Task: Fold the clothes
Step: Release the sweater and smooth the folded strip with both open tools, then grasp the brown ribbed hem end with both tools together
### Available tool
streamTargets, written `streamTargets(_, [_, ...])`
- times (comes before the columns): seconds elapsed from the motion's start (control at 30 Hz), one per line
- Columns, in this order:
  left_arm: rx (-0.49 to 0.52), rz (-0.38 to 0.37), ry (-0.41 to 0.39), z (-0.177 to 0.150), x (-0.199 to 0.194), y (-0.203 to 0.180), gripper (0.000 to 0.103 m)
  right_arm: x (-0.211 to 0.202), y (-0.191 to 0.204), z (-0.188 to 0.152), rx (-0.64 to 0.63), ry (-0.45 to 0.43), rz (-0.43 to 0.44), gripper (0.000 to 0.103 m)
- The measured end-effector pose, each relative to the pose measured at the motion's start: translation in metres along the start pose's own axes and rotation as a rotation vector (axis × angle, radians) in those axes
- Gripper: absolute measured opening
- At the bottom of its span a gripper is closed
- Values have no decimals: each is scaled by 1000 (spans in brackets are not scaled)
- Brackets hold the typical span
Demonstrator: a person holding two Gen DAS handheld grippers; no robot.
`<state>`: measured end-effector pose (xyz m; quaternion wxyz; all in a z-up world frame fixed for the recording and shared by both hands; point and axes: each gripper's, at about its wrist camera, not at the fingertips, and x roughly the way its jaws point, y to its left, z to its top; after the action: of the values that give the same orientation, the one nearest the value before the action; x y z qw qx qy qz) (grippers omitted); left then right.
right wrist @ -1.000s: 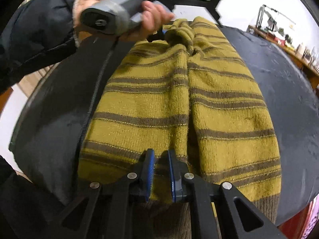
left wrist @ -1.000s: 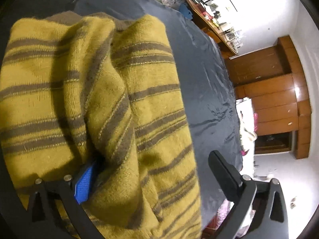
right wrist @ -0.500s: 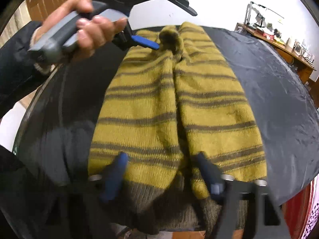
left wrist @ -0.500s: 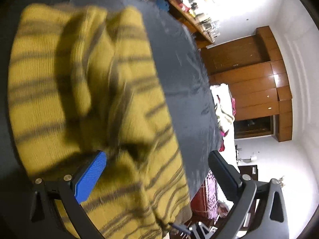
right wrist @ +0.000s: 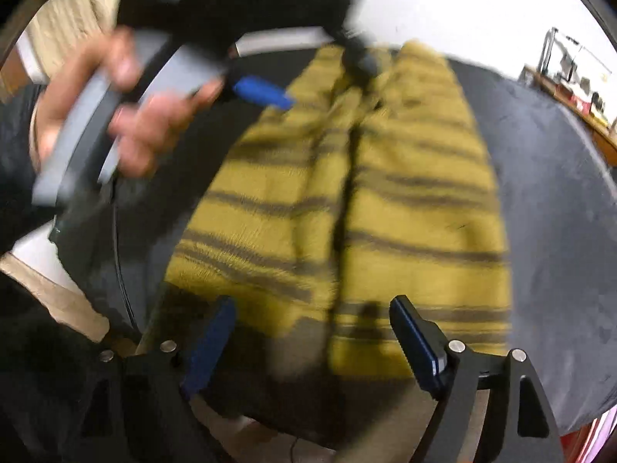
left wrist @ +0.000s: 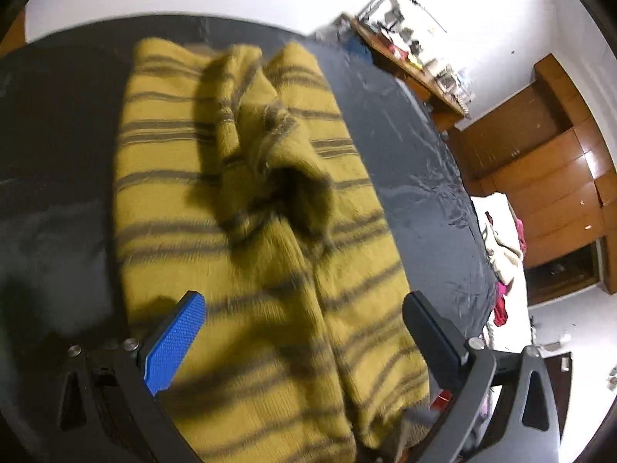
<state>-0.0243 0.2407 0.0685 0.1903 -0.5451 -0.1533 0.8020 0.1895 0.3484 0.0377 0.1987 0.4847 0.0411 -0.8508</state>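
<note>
Comparing with a second earlier: both grippers had let go of the sweater and drawn back above it.
Left gripper [left wrist: 304, 324]: fingers spread wide, nothing between them; a second before, its blue pad [left wrist: 175, 341] was buried in a fold of the knit, and now it hung clear over the near end.
Right gripper [right wrist: 308, 341]: fingers wide apart and empty; a second earlier they were pinched together on the brown hem.
Sweater [right wrist: 347, 208]: mustard with brown stripes, lay folded lengthwise on the dark table [right wrist: 559, 200], both sides turned in to meet at a centre seam, running from the near edge toward the far edge.
Bunched fold [left wrist: 277, 162]: a lump of knit stood up mid-garment in the left wrist view, blurred.
Person's hand [right wrist: 127, 115]: held the left gripper's handle over the far left edge, motion-blurred.
Wooden wardrobe [left wrist: 547, 177]: stood beyond the table's far right.
</note>
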Motion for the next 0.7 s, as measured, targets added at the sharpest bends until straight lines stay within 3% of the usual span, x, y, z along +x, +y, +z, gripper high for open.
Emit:
streamTargets(0.23, [-92, 123, -30, -68, -10, -10, 102, -22, -57, -13, -45, -23, -29, 84])
streamTargets(0.4, [-185, 204, -38, -118, -14, 3, 102, -34, -88, -34, 4, -15, 22, 84])
streamTargets(0.57, [-250, 252, -45, -151, -17, 19, 102, -39, -104, -56, 24, 26, 66, 84])
streamTargets(0.7, [-285, 220, -67, -161, -17, 27, 102, -33, -116, -63, 40, 61, 121, 84])
